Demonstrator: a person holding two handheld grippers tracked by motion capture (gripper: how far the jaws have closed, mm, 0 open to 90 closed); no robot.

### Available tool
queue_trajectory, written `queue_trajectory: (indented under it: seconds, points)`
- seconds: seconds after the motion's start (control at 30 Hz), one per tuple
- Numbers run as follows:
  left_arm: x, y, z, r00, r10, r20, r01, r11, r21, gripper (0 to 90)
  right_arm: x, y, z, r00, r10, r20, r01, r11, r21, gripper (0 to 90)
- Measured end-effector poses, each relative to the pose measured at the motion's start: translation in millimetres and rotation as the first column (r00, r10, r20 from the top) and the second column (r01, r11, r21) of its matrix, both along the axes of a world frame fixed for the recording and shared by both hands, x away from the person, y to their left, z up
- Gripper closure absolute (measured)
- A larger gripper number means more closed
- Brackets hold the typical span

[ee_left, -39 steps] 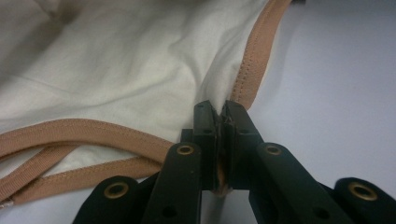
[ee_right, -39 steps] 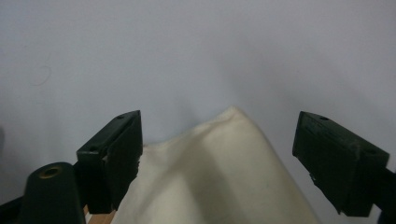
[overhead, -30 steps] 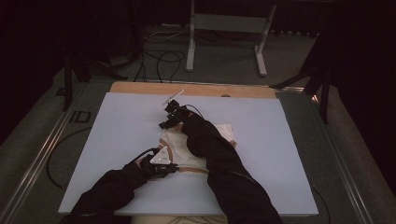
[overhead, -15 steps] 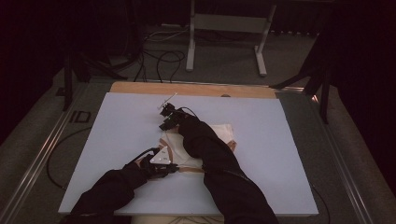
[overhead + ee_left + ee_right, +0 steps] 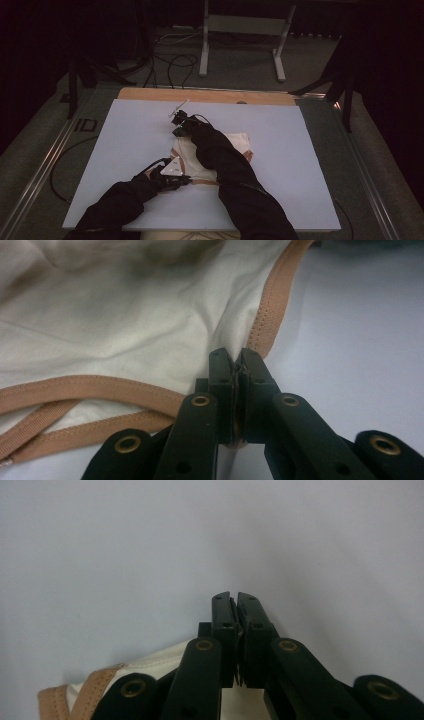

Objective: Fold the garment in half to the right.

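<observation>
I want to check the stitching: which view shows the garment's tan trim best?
The left gripper view: the tan trim fills the frame close up, stitches visible, beside the shut left gripper. The high view shows it as a thin line; the right gripper view catches a corner.

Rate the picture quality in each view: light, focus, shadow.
High view: dim, the floor around the white table nearly black, the cream garment soft but readable. Left gripper view: bright, tan trim sharp, the cloth's far part shadowed. Right gripper view: even light, the tabletop featureless, a soft shadow beside the right hand-held gripper.
</observation>
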State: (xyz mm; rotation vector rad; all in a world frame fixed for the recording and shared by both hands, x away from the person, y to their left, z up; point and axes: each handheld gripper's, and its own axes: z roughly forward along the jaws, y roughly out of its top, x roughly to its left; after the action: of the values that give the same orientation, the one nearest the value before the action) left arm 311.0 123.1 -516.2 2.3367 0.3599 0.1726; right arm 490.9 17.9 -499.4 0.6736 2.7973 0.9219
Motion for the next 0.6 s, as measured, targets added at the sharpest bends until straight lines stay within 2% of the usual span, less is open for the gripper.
queue_trajectory:
  seconds: [0.27, 0.47, 0.6]
  points:
    - [-0.8, -5.1, 8.2, 0.9998, -0.02, 0.0, 0.02, 0.9997, -0.012, 87.2, -6.8, -8.4, 12.6, 1.0, 0.008, 0.004, -0.008, 0.9988, 0.049, 88.5]
    - [-1.2, -8.8, 13.0, 0.9988, -0.047, 0.011, 0.047, 0.9988, 0.012, 87.2, -9.9, -15.9, 19.3, 0.9998, 0.015, 0.015, -0.016, 0.9973, 0.072, 88.4]
    - [-1.9, -11.4, 16.2, 0.9986, -0.05, 0.014, 0.05, 0.9987, 0.009, 87.2, -12.2, -19.5, 25.0, 0.9995, 0.016, 0.025, -0.018, 0.9967, 0.079, 88.4]
